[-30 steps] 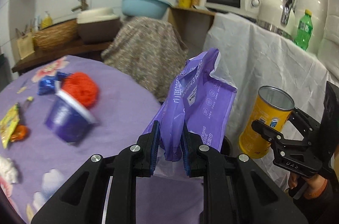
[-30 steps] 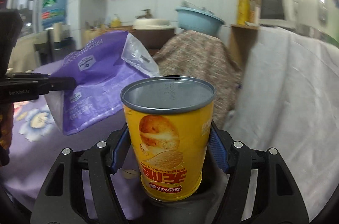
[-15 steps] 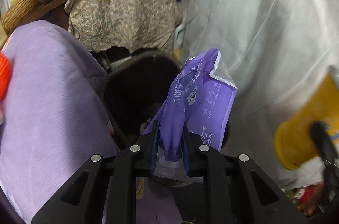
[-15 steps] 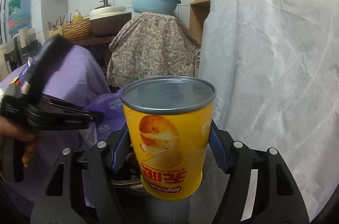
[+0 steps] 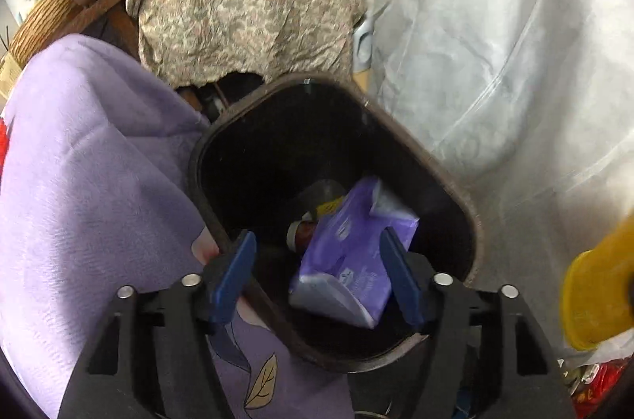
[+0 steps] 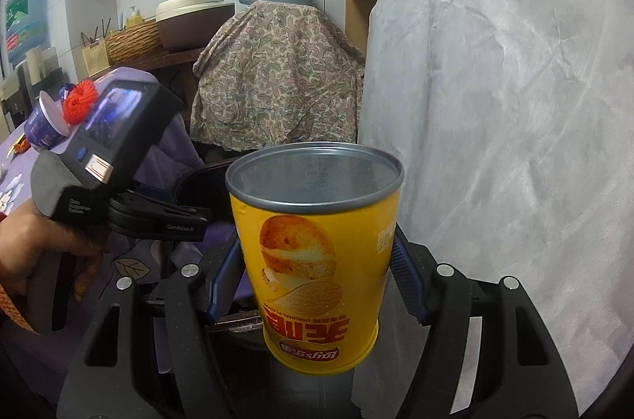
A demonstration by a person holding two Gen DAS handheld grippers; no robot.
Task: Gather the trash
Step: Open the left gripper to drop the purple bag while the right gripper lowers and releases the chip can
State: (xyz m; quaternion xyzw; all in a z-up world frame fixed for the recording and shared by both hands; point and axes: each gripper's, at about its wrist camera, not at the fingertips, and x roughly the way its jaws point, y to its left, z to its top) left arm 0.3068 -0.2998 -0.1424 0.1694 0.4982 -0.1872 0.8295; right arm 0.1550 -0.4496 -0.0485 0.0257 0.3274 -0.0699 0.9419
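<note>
While the white cloth (image 5: 495,42) hangs beside it, the black trash bin (image 5: 455,189) holds a purple tissue packet (image 5: 352,260), crumpled with a clear flap, lying loose atop dark scraps. Above it the left gripper (image 5: 317,280) has just spread its jaws, empty. Nearby, the right gripper (image 6: 317,284) clamps an open yellow Lay's chip can (image 6: 317,260).

Right gripper (image 6: 317,284) clamps the yellow chip can (image 6: 317,260) at centre frame, blue pads on both its sides, can upside down with its metal end up. Left gripper (image 6: 174,217) at middle left, held by a hand (image 6: 35,252), points toward the dark bin rim (image 6: 202,181) behind the can. White cloth (image 6: 495,102) fills the right half.
</note>
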